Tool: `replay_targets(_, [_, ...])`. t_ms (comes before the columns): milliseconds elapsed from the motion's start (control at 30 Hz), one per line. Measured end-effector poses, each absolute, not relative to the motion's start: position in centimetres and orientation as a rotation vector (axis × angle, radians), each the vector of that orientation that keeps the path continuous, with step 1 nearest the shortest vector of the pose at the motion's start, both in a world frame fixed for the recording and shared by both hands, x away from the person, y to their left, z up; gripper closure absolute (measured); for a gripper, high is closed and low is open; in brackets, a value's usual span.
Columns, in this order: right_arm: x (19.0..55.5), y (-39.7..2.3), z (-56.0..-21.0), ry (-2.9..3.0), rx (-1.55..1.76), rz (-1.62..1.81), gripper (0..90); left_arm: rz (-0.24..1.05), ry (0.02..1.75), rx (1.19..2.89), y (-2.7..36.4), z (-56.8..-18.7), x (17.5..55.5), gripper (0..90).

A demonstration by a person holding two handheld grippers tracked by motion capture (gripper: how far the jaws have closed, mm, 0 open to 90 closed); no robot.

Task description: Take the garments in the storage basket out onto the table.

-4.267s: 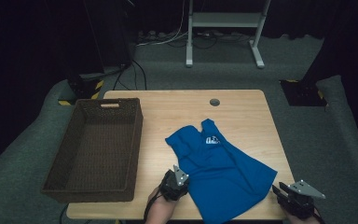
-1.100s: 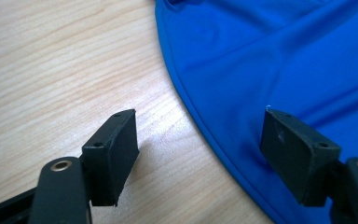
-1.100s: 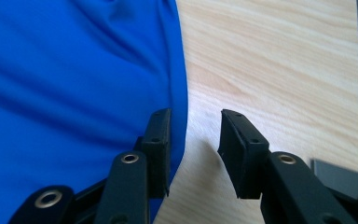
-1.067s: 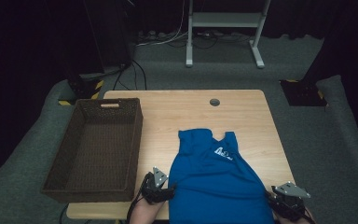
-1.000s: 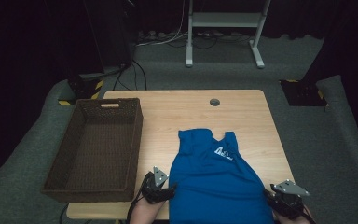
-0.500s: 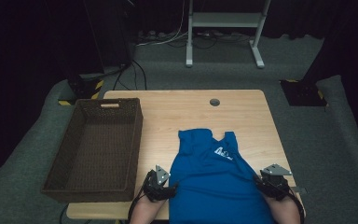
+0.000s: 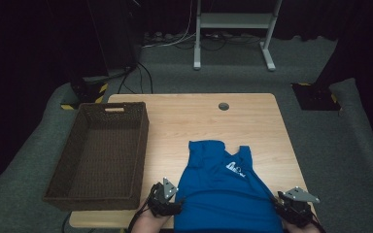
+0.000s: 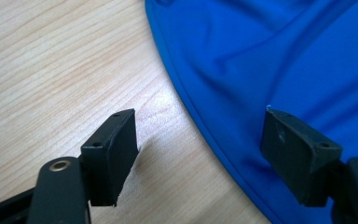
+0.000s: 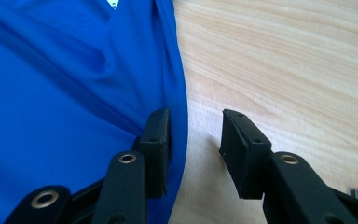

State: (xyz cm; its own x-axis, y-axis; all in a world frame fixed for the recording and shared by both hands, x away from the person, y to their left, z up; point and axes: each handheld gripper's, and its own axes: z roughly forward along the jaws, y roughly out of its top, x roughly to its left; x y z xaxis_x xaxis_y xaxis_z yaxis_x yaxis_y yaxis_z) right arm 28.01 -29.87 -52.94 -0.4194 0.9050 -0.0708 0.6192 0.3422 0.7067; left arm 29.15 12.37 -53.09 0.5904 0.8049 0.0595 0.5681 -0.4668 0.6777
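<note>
The blue sleeveless jersey [image 7: 226, 191] lies flat right of the wicker basket [image 7: 99, 150]. The left gripper [image 8: 200, 154] has just been opening, its jaws released astride the hem. The right gripper [image 9: 193, 149] has swung inward to the opposite hem, gaping, gripping nothing; a fold likely follows.

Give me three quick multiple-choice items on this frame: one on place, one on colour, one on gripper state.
1. Where is the basket?
A. Left of the shirt
B. Right of the shirt
C. On the shirt

2. What colour is the shirt?
A. Red
B. Blue
C. White

3. How do the left gripper jaws stand?
A. Clamped on the hem
B. Apart, straddling the hem
C. Shut on bare table

Key: 1 A, the high view shows it at the table's left. 2 B, plain blue with a white logo. 3 B, one jaw over wood, one over cloth.
</note>
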Motion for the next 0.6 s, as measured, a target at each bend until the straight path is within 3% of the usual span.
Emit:
replay_targets(233, [27.8, -30.1, -53.2, 2.136, 1.339, 0.869, 62.5, 0.481, 1.073, 2.074, 12.3, -52.7, 29.8, 27.4])
replay_targets(600, [27.7, -30.3, -53.3, 2.136, 1.326, 0.894, 62.8, 0.578, 1.032, 2.067, 9.3, -51.9, 33.1, 41.5])
